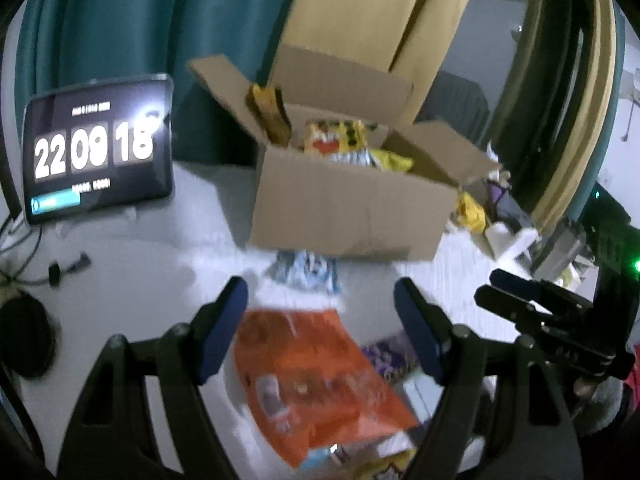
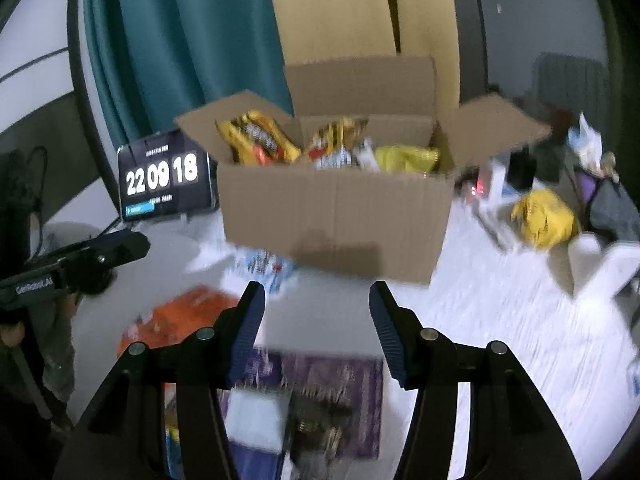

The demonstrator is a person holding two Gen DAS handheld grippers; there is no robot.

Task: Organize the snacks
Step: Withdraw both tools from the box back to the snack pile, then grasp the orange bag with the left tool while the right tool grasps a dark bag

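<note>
An open cardboard box [image 1: 344,208] [image 2: 336,216] stands on the white table and holds several yellow and orange snack packs [image 2: 256,140]. My left gripper [image 1: 320,320] is open and empty above an orange snack bag [image 1: 316,384]. A blue-white packet [image 1: 308,272] lies in front of the box. My right gripper [image 2: 316,320] is open and empty above a purple snack bag [image 2: 332,392]. The orange bag also shows in the right wrist view [image 2: 176,316]. The right gripper appears at the right edge of the left wrist view [image 1: 532,304].
A tablet clock [image 1: 96,148] [image 2: 164,180] stands left of the box. Cables [image 1: 48,268] lie at the left. A yellow bag [image 2: 544,216] and white objects [image 2: 604,268] sit to the right. Teal and tan curtains hang behind.
</note>
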